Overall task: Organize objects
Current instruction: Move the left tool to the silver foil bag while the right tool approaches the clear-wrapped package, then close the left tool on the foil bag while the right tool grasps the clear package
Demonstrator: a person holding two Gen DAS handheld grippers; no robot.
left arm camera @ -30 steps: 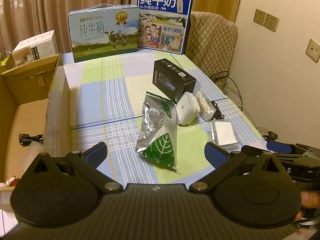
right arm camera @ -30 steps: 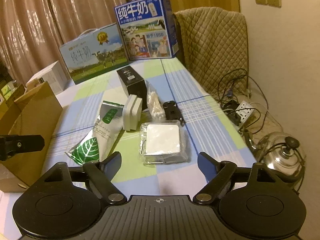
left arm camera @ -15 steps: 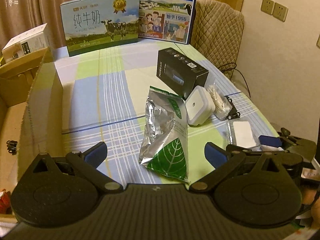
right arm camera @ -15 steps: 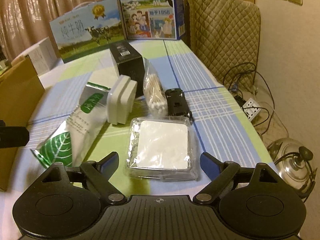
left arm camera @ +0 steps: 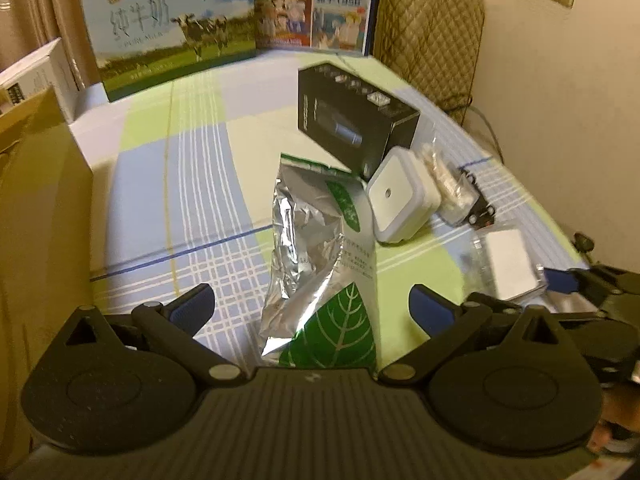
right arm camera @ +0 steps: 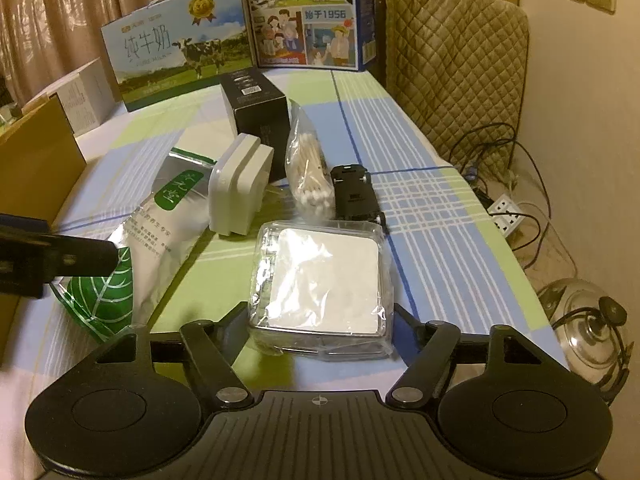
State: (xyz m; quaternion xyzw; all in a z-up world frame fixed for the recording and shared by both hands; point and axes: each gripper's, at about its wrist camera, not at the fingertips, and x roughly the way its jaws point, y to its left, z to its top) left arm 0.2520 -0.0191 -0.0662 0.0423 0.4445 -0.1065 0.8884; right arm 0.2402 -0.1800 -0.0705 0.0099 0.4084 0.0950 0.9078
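A brown cardboard box (left arm camera: 36, 208) stands at the left edge of the checked counter (left arm camera: 180, 184); the left gripper (left arm camera: 312, 310) is spread wide around the bottom of the crinkled silver foil pouch with a green leaf (left arm camera: 320, 264) – not touching it – while the right gripper (right arm camera: 320, 320), also open, flanks the clear-wrapped white square pack (right arm camera: 324, 276), beside a white square plastic box (right arm camera: 236, 192)

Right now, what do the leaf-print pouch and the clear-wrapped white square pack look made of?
Leaf-print pouch: looks like metallised foil film, shiny and creased, with mirror-like glints. Clear-wrapped white square pack: thin glossy plastic film, wrinkled at the edges, over something flat, matte and white; I can't tell what.
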